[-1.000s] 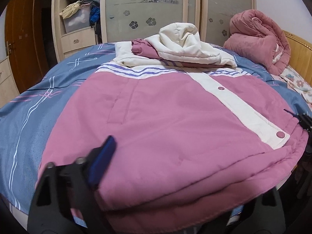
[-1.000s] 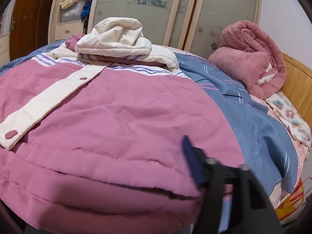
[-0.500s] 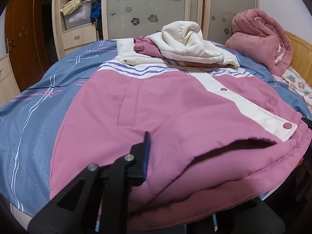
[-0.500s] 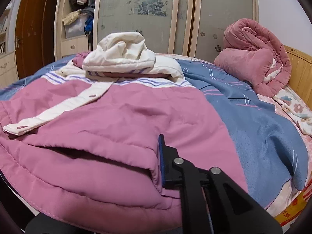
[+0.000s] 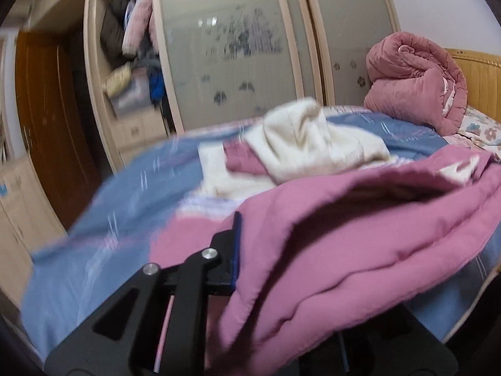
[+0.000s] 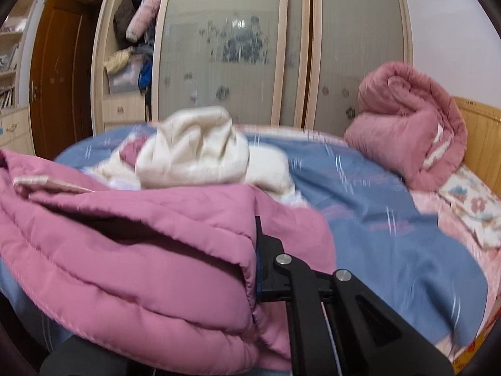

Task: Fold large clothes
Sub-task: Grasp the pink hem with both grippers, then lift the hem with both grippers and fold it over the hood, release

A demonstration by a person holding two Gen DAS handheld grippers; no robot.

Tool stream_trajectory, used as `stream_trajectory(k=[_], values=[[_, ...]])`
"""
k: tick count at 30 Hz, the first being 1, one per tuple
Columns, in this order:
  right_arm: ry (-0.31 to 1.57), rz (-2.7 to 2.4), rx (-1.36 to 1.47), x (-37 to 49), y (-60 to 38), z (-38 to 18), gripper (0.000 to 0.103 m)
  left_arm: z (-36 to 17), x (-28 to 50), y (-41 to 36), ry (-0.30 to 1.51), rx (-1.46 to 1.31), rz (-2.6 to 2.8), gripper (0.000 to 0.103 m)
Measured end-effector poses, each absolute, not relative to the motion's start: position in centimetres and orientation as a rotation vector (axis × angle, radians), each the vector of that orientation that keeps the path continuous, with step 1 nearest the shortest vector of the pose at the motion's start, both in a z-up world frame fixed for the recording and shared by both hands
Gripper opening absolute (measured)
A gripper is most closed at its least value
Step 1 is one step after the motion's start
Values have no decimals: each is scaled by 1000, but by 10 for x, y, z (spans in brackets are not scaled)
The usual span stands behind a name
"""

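Here, the left gripper [image 5: 242, 250] is clamped on the near hem of the pink padded jacket [image 5: 360, 250], and the right gripper [image 6: 253, 260] is likewise closed on the hem at the garment's other corner, the fabric bunched between each pair of narrow jaws. The jacket's lower edge is held raised above the blue bedspread [image 6: 391, 235], while its cream hood [image 6: 194, 156] lies farther up the bed. A rolled pink quilt [image 6: 407, 125] sits by the wooden headboard [image 6: 479, 131], before the wardrobe doors [image 6: 225, 47].

L gripper [image 5: 242, 250] fingers clamped on pink jacket [image 5: 360, 235] hem; R gripper [image 6: 250, 257] same.
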State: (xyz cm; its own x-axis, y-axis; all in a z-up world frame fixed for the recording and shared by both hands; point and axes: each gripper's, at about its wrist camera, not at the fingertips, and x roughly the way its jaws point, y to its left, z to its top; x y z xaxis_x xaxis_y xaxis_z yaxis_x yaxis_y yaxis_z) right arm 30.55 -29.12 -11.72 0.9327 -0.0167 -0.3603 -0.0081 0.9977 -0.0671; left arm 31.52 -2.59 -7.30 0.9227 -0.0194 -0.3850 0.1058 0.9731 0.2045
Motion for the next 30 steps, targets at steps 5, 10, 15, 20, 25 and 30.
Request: stream_trajectory(k=[5, 10, 15, 20, 25, 30], values=[[236, -25, -91, 357, -290, -61, 6, -11, 375, -34, 316, 313, -54, 12], [215, -27, -77, 460, -292, -16, 6, 29, 485, -50, 326, 390, -19, 12], [365, -7, -39, 601, -299, -17, 7, 15, 616, -54, 461, 401, 4, 12], [580, 5, -51, 712, -303, -80, 13, -51, 704, -64, 538, 507, 65, 35], [566, -67, -139, 721, -290, -123, 61, -99, 728, -57, 526, 500, 100, 90], [496, -112, -101, 714, -304, -100, 93, -77, 718, -44, 422, 468, 106, 101]])
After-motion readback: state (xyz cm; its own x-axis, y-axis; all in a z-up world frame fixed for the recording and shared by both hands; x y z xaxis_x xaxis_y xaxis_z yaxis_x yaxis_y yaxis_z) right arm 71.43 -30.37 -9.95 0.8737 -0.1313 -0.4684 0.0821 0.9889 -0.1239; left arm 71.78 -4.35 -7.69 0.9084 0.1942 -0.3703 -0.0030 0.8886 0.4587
